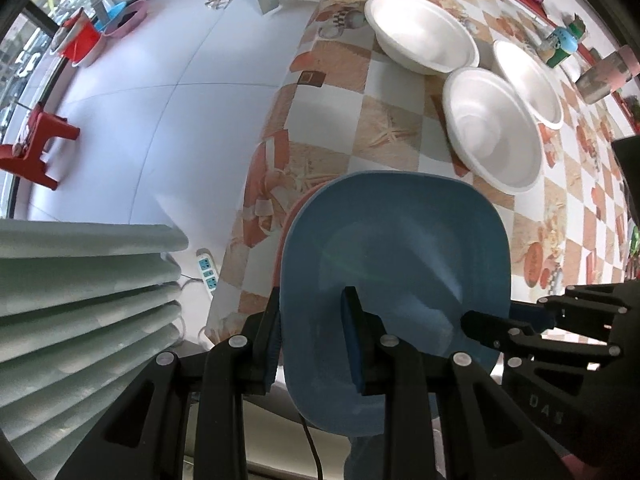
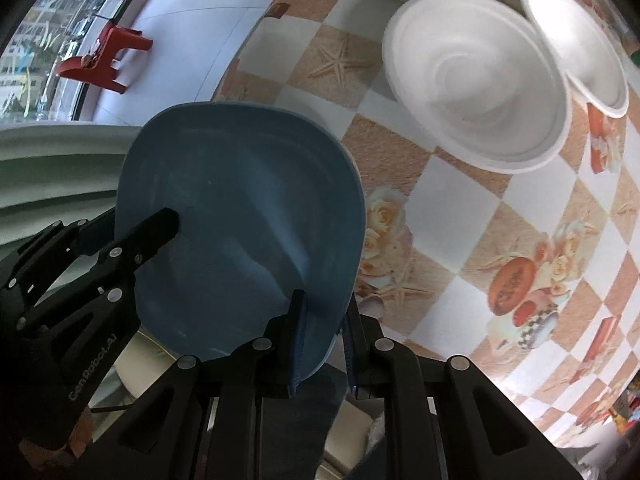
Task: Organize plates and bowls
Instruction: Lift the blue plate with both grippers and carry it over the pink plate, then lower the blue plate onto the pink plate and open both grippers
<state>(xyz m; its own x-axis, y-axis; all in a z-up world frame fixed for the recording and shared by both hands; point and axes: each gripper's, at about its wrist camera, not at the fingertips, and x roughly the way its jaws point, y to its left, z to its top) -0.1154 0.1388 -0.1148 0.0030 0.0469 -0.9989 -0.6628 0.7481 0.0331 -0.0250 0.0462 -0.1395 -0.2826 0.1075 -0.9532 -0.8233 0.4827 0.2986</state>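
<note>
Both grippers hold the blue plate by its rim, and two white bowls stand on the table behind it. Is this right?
Not quite: the left wrist view shows three white bowls, not two. Both grippers, left and right, do hold the blue plate by its rim.

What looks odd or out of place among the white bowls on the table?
The three white bowls are not nested: they lie loosely, rims overlapping, one tilted on its neighbour. The blue plate is held by both grippers, undamaged. Nothing is spilled.

The left tool point(image 2: 132, 236) reads "GenRobot.AI"; the right tool point(image 1: 516, 322) "DAS".
</note>
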